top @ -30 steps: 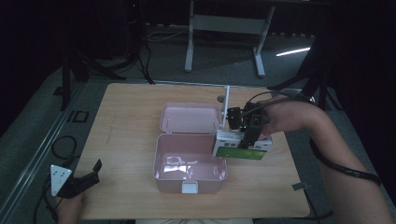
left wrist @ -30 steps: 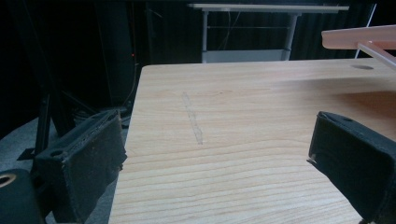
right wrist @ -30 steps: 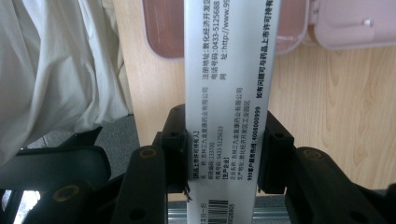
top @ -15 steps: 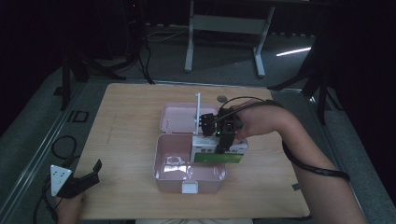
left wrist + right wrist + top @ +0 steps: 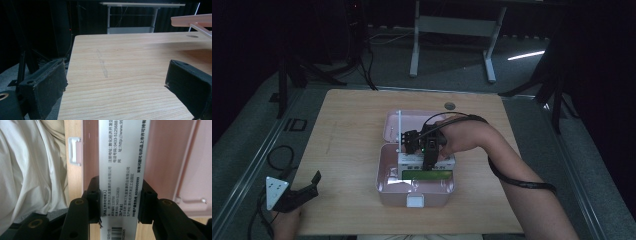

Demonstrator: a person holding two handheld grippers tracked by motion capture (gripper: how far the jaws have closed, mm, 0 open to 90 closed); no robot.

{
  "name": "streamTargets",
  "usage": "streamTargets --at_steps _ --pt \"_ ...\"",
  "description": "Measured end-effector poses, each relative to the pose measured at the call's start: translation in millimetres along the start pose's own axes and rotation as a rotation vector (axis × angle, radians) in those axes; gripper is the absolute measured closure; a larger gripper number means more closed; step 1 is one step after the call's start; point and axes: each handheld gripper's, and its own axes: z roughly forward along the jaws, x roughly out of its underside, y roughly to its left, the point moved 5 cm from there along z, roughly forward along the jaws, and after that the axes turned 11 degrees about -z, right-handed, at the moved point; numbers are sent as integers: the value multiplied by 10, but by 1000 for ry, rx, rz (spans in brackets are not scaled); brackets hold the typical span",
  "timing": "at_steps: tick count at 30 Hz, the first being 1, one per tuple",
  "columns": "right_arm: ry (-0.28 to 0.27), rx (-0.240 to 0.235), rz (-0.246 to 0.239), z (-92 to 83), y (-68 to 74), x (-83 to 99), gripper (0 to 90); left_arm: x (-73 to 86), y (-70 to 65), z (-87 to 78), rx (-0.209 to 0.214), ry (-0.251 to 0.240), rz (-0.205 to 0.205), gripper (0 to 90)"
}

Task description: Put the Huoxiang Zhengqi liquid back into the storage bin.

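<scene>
We note the right gripper (image 5: 119, 202) pinching a white-and-green medicine carton (image 5: 427, 174), barcode printed, above the pink box (image 5: 384, 182); left gripper (image 5: 302, 192), at 8 o'clock, spread.

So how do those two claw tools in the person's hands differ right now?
The right gripper is clamped on a medicine box with printed text, while the left gripper is open and holds nothing. The right one hangs over the open pink case mid-table; the left one sits at the table's near-left corner. Both have black jaws.
</scene>
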Motion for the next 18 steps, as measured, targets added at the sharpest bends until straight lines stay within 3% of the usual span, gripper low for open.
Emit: streamTargets --at_steps 18 --pt "22 -71 14 740 -72 -7 619 1 -3 2 2 2 2 38"
